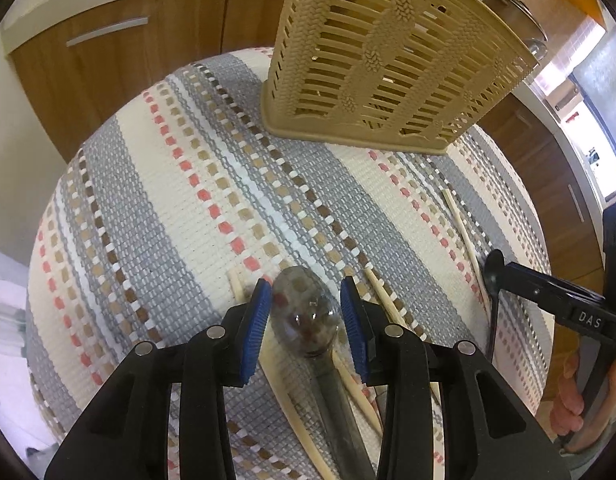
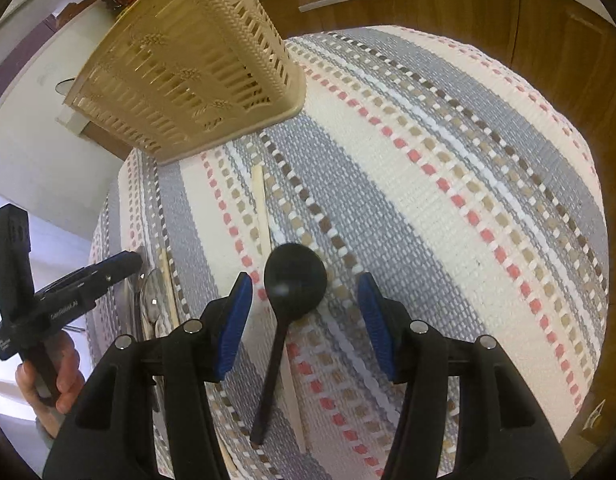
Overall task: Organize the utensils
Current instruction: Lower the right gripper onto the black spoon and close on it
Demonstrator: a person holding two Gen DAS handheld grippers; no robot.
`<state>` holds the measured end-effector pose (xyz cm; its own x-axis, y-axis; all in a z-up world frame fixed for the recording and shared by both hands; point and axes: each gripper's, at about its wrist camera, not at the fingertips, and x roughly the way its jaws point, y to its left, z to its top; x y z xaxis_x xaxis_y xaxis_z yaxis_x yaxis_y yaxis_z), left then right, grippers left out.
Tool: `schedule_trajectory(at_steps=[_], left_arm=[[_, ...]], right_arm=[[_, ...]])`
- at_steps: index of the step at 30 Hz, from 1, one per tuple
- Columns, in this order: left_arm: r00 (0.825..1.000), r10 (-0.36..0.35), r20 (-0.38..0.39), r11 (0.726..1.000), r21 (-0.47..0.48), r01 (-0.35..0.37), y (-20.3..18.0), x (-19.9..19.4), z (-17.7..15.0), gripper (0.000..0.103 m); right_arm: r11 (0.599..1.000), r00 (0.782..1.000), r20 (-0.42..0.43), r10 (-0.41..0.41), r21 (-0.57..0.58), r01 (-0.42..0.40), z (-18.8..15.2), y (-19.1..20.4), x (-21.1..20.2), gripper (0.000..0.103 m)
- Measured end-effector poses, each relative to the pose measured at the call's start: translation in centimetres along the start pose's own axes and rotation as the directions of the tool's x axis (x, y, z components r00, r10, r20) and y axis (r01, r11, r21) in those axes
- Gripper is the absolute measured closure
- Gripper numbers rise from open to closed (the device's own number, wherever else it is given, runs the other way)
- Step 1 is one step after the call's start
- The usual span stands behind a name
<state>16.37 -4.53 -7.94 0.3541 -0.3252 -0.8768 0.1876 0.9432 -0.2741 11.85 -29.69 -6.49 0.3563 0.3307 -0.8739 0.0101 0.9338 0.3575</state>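
Judged stiff, light and slick: metal spoon (image 1: 308, 312) lay on the striped mat (image 1: 156, 184) among chopsticks (image 1: 381, 300), bowl between the parted pads of the left gripper (image 1: 306, 314), untouched; best pinched across the neck. Likewise black spoon (image 2: 294, 280), matte plastic, under the wide-apart right gripper (image 2: 304, 322). Stood beyond both, beige slatted caddy (image 1: 379, 60).
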Motion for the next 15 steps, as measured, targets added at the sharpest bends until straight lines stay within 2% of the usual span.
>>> schedule_trajectory(at_steps=[5,9,11,12,13,15], left_arm=[[1.000,-0.026,-0.002,1.000,-0.011,0.026,0.4,-0.1,-0.1,0.069],[1.000,-0.031,0.002,0.999,-0.009,0.031,1.0,-0.5,-0.2,0.068],[0.999,-0.032,0.004,0.999,-0.007,0.032,0.9,-0.6,-0.3,0.067],[1.000,-0.028,0.006,1.000,-0.005,0.028,0.9,-0.6,-0.3,0.067],[1.000,-0.025,0.008,1.000,-0.003,0.025,0.8,-0.6,-0.4,0.067],[1.000,-0.013,0.011,1.000,0.005,0.013,0.5,-0.5,-0.4,0.069]], right_arm=[[0.996,0.996,-0.021,-0.086,-0.035,0.085,0.5,1.9,1.0,0.051],[0.986,0.985,-0.030,-0.169,-0.008,0.169,1.0,3.2,1.8,0.051],[0.981,0.981,-0.030,-0.192,-0.014,0.191,1.2,3.7,2.2,0.056],[0.978,0.978,-0.024,-0.207,-0.021,0.207,1.3,4.0,2.4,0.065],[0.975,0.975,-0.021,-0.221,-0.028,0.220,1.3,4.1,2.6,0.068],[0.976,0.976,-0.016,-0.217,-0.032,0.216,1.3,4.2,2.6,0.068]])
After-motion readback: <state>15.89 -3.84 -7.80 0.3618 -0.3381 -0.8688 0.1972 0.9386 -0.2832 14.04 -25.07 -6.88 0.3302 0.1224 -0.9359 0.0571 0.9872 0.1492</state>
